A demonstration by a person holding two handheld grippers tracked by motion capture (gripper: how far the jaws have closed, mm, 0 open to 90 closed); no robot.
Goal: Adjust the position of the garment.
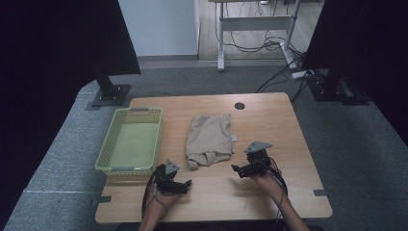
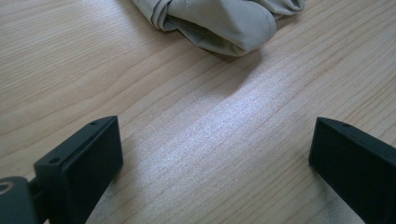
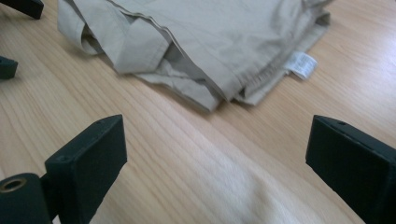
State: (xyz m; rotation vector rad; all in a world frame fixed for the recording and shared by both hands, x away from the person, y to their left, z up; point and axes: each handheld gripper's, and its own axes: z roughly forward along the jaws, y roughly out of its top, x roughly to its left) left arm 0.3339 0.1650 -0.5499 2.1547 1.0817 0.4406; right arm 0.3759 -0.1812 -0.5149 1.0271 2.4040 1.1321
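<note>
Beige garment (image 1: 210, 138) lies crumpled mid-desk, just right of the green basket (image 1: 131, 140). Soft, light, floppy; will sag. My left gripper (image 1: 179, 185) and right gripper (image 1: 246, 168): jaws spread wide, empty. Best pinch: the thick near hem.

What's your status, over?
Left gripper and right gripper open, empty. Beige garment folded on table, untouched. Green basket beside it. Path clear.

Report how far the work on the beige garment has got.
Done: the beige garment lies roughly folded on the table, its label out at one edge. In hand: nothing; the left claw and right claw both stand open beside it, apart from the cloth. Left: probably gripping it and moving it into the green basket, which holds nothing.
</note>
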